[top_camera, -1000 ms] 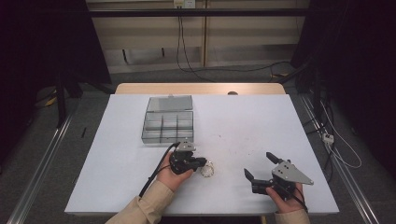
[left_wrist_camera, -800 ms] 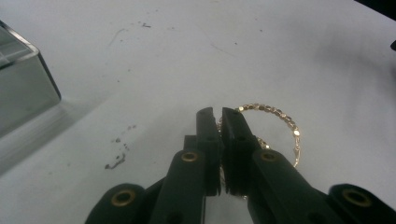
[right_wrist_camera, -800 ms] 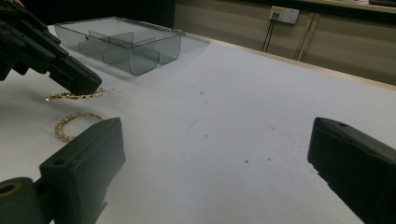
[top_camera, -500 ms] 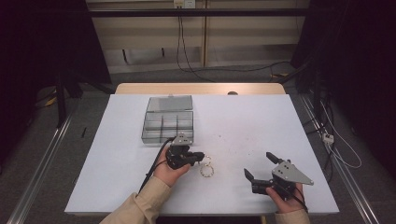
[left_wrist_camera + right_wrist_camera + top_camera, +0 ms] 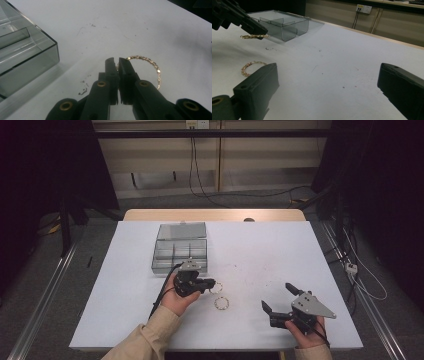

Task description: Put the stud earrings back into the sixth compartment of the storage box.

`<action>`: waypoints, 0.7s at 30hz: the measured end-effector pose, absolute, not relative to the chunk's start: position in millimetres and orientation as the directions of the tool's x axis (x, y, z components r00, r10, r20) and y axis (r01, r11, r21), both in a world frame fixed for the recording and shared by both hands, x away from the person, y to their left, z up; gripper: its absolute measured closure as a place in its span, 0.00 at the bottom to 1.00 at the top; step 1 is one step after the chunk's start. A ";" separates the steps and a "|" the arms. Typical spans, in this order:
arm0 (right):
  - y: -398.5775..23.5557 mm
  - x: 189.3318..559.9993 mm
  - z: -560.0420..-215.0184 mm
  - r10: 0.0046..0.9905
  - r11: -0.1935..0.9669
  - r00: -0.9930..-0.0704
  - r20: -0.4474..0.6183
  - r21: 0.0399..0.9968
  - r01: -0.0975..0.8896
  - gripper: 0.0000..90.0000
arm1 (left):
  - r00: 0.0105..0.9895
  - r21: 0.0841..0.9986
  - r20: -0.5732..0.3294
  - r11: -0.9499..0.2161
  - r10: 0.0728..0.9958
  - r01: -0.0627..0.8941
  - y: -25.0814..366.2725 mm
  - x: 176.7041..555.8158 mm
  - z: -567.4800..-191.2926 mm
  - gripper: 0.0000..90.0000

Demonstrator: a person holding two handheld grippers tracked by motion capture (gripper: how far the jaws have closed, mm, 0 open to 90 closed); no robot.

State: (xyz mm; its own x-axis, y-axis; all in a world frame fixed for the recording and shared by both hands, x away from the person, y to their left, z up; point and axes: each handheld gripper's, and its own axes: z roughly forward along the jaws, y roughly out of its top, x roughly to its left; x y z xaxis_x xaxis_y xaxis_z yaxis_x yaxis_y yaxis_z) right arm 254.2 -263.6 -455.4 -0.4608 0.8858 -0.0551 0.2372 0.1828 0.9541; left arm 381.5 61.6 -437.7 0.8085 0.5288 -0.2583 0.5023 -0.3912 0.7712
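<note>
Left gripper [image 5: 117, 61] clenched on one gold bracelet [image 5: 146, 67], lifted off the table just beside the clear box [image 5: 180, 254], probably headed in there, second bracelet [image 5: 221, 303] left lying between the tongs, right gripper [image 5: 281, 301] released and idle near the front edge.

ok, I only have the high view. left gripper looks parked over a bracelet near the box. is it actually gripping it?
Observer: Yes. In the left gripper view the left gripper is shut on a gold bracelet.
Operator: Is it lifted or flat on the table?
Observer: Lifted: the right gripper view shows it hanging level under the jaws, off the white table.
Operator: And the second bracelet?
Observer: It lies flat on the table, just past the open right gripper, as a beaded ring.
</note>
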 end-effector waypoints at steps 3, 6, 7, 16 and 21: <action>-263.6 254.3 -455.5 0.885 0.184 -0.462 -0.056 0.954 0.237 0.03 | 0.808 0.772 -0.254 -0.392 0.532 0.501 62.7 383.5 -433.8 0.97; -263.3 254.2 -454.9 0.884 0.186 -0.464 -0.059 0.955 0.232 0.03 | 0.805 0.773 -0.249 -0.391 0.539 0.501 64.1 386.1 -430.0 0.96; -263.1 254.1 -454.9 0.883 0.186 -0.466 -0.059 0.955 0.232 0.03 | 0.803 0.774 -0.250 -0.387 0.542 0.502 64.5 386.7 -429.1 0.96; -263.6 254.2 -455.0 0.883 0.184 -0.465 -0.057 0.955 0.233 0.03 | 0.799 0.774 -0.243 -0.387 0.549 0.501 67.9 391.3 -423.7 0.97; -263.3 254.1 -454.8 0.882 0.186 -0.468 -0.058 0.955 0.232 0.03 | 0.797 0.774 -0.239 -0.387 0.554 0.501 69.1 394.5 -420.9 0.97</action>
